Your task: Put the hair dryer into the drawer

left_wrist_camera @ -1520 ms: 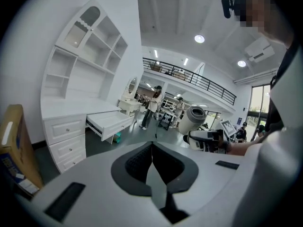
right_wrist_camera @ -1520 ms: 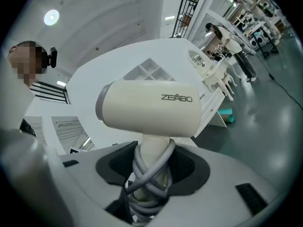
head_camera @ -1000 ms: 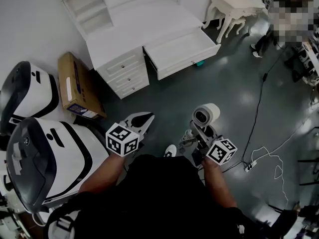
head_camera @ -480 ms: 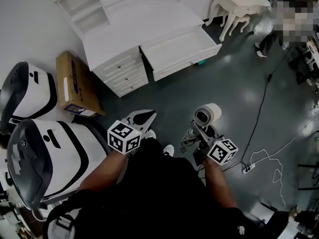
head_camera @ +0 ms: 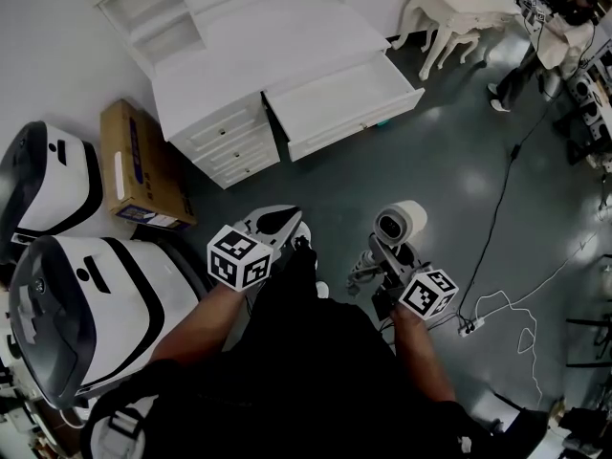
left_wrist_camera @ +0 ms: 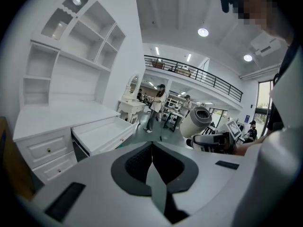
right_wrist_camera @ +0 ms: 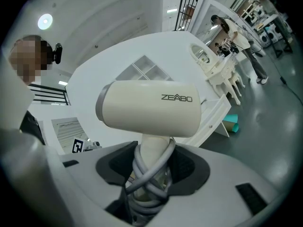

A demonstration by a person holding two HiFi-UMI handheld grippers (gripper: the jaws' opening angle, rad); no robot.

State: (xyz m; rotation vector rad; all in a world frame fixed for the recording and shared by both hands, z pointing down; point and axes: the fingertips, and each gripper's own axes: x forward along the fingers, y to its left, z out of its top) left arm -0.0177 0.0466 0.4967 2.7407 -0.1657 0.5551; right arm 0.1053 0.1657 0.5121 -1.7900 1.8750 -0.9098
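A cream hair dryer [right_wrist_camera: 151, 110] stands upright in my right gripper [right_wrist_camera: 151, 161], which is shut on its handle with the grey cord wound round it. In the head view the hair dryer [head_camera: 400, 226] hangs over the dark floor, right of my body, in my right gripper [head_camera: 384, 256]. The white desk's drawer [head_camera: 339, 98] is pulled open and looks empty, some way ahead of both grippers. My left gripper [head_camera: 285, 221] is shut on nothing and points toward the desk; its jaws [left_wrist_camera: 152, 148] meet at the tip, with the open drawer [left_wrist_camera: 102, 134] beyond.
A cardboard box [head_camera: 139, 165] leans by the desk's drawer column [head_camera: 229, 142]. Two large white-and-black pods [head_camera: 67, 295] stand at left. An ornate white table [head_camera: 449, 8] and a person [head_camera: 559, 36] are at the back right. A cable [head_camera: 497, 228] runs across the floor.
Both grippers have drifted a little toward the desk, and the desk has slid slightly left in the view. The right gripper's hold on the hair dryer is unchanged; the left stays shut.
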